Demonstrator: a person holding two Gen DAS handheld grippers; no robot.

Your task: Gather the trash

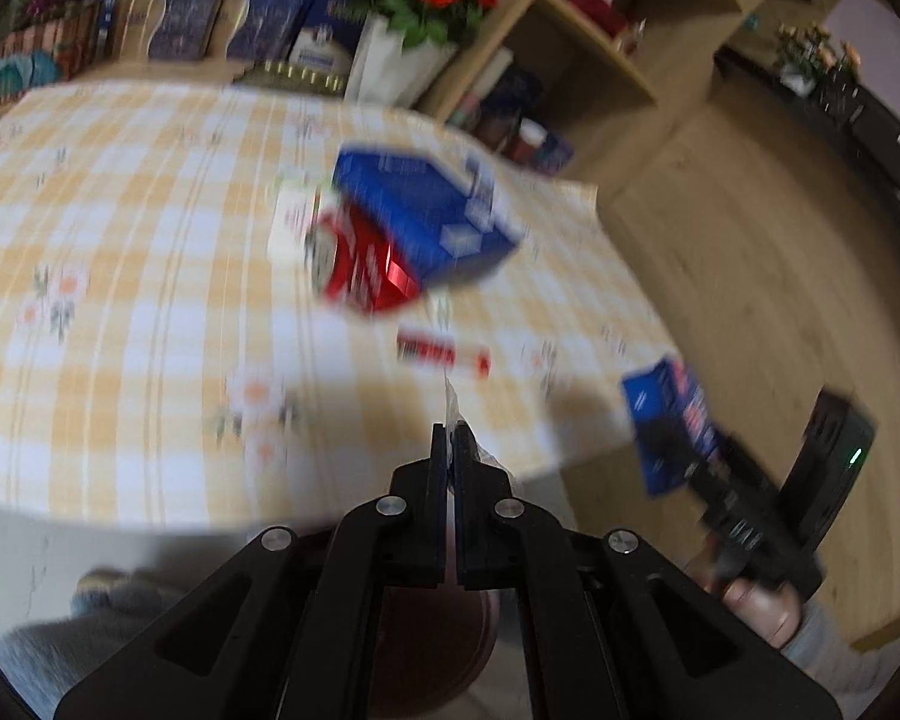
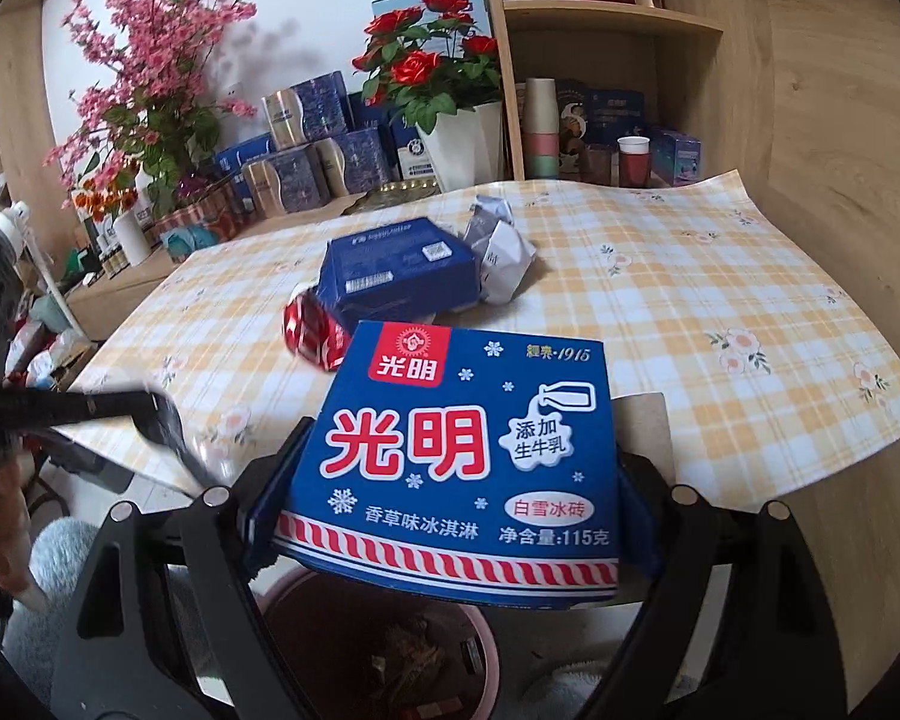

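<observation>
the worktop (image 2: 720, 312) is the biggest thing here, covered by a smooth yellow-and-white checked cloth with small flower prints, its near edge overhanging a round reddish bin (image 2: 378, 648) on the floor. the bin sits just below that edge, probably so trash can be carried off the cloth and dropped straight in; scraps already lie inside.

next in size, the flat blue ice cream carton (image 2: 462, 456) is gripped by its side edges in the right tool (image 2: 456, 516), jaws spread wide to span the stiff printed cardboard, and it hangs above the bin mouth. it looks ready to be released.

further back on the cloth lie a second blue box (image 2: 396, 276), a crushed red can (image 2: 315, 336) with shiny creased metal touching it, and a crumpled white-grey wrapper (image 2: 501, 252) just beside the box. in the blurred left view a small red-and-white packet (image 1: 444, 354) lies nearer the edge.

smallest, the left tool (image 1: 450, 450) is pinched narrow on a thin clear film scrap (image 1: 453, 414), which pokes up limp between its pads.
</observation>
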